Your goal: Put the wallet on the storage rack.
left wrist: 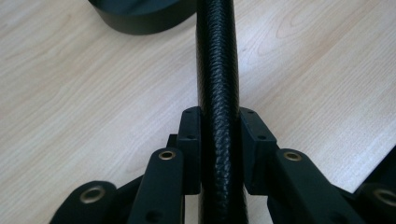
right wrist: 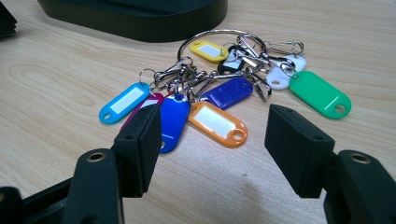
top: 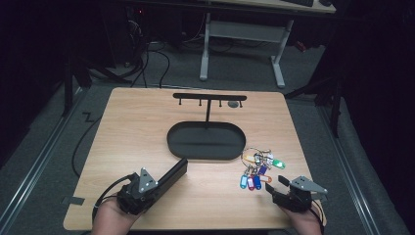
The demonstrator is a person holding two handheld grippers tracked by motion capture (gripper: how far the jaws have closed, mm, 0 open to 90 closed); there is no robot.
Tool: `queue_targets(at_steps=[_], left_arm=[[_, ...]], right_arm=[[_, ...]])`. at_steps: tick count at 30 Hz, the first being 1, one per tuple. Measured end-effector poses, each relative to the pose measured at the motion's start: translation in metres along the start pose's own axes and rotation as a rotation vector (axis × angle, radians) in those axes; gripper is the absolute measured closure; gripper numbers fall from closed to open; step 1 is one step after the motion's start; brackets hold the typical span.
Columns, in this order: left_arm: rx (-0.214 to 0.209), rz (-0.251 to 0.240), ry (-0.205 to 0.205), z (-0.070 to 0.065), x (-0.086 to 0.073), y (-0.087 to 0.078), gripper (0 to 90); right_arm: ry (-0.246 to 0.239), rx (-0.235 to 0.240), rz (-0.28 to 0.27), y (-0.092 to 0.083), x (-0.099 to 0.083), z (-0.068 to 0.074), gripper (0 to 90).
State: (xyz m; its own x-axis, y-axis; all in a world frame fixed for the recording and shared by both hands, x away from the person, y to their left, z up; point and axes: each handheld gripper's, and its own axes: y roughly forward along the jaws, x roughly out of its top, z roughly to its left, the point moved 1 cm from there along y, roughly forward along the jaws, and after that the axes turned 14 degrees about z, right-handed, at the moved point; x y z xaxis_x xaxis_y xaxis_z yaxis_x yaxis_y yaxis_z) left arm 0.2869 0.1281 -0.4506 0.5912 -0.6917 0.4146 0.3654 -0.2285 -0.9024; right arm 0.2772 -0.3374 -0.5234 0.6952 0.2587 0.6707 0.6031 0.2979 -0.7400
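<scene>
**Left gripper clamps black case; right gripper waits open at the key tags**

Wooden table (top: 147,122), pale grain, set square to the person's side. Toward its far middle stands a black hanger stand (top: 206,139): an oval tray base, a thin upright post, a crossbar with small pegs on top.

Left forearm enters from the bottom edge, angled up and to the right. The left gripper (top: 147,188) lies low over the near left part of the table, grey three-cornered plate up, cable looping off behind it. Its jaws pinch a long black case (top: 172,172) with a woven, leathery texture. In the left gripper view both pads press flat against the sides of the case (left wrist: 217,93), which runs straight out between them toward the rim of the stand's base. The far end of the case sits just beside that base; whether it touches, cannot tell.

Right hand comes in at the near right corner, wrist turned slightly inward. The right gripper (top: 281,188) points up and left toward a bunch of key tags (top: 257,171). Jaws spread, nothing between the pads. In the right gripper view the tags (right wrist: 219,93) lie flat on the wood just ahead of the jaw tips: light blue, dark blue, orange, yellow, green, white and magenta, joined on a metal ring with clips. The bunch lies near the right end of the stand's base, apart from it.
</scene>
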Motion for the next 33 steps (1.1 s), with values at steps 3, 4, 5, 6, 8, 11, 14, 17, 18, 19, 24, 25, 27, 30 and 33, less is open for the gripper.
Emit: queue_targets(at_steps=[3,4,5,6,8,11,14,17,18,19,24,25,27,30,33], left_arm=[[-0.004,-0.015,0.009,0.004,0.001,-0.001,73.1],[0.000,-0.018,0.010,0.005,0.001,-0.001,73.1],[0.003,-0.015,0.017,0.006,0.001,-0.001,73.2],[0.015,-0.014,0.029,0.006,0.002,-0.001,73.4],[0.045,-0.010,0.060,0.006,0.003,-0.001,73.9],[0.095,-0.023,0.115,0.004,0.007,-0.003,74.3],[0.134,-0.050,0.163,0.004,0.014,-0.010,74.4],[0.154,-0.072,0.211,0.004,0.021,-0.014,74.3],[0.168,-0.072,0.225,0.004,0.024,-0.015,74.3],[0.182,-0.074,0.243,0.003,0.027,-0.015,74.3],[0.226,-0.089,0.332,0.004,0.043,-0.011,74.2],[0.230,-0.093,0.346,0.005,0.046,-0.010,74.1],[0.240,-0.097,0.370,0.007,0.055,-0.008,74.1],[0.270,-0.098,0.419,0.009,0.069,-0.003,74.1],[0.285,-0.098,0.460,0.010,0.081,0.003,74.1]], right_arm=[[0.000,0.000,-0.001,0.000,0.000,0.000,36.8],[0.000,0.000,-0.001,0.000,0.000,0.000,36.8],[0.001,0.001,-0.001,0.000,0.000,0.000,36.8],[0.001,0.001,0.000,0.000,0.000,0.000,36.8],[0.000,0.003,0.000,0.001,0.000,0.000,36.7],[0.000,0.003,0.001,0.001,0.000,0.000,36.7],[0.004,0.003,0.004,0.001,0.000,0.000,36.7],[0.003,0.003,0.005,0.001,0.000,0.000,36.8],[0.001,0.004,0.005,0.001,0.000,0.000,36.7],[0.000,0.004,0.006,0.001,0.000,0.000,36.8],[0.005,0.007,0.009,0.002,0.000,0.000,36.7],[0.004,0.007,0.009,0.002,0.000,0.000,36.8],[0.004,0.007,0.009,0.002,0.000,-0.001,36.8],[0.002,0.006,0.008,0.002,-0.001,-0.001,36.8],[0.004,0.002,0.009,0.001,-0.002,-0.002,36.8]])
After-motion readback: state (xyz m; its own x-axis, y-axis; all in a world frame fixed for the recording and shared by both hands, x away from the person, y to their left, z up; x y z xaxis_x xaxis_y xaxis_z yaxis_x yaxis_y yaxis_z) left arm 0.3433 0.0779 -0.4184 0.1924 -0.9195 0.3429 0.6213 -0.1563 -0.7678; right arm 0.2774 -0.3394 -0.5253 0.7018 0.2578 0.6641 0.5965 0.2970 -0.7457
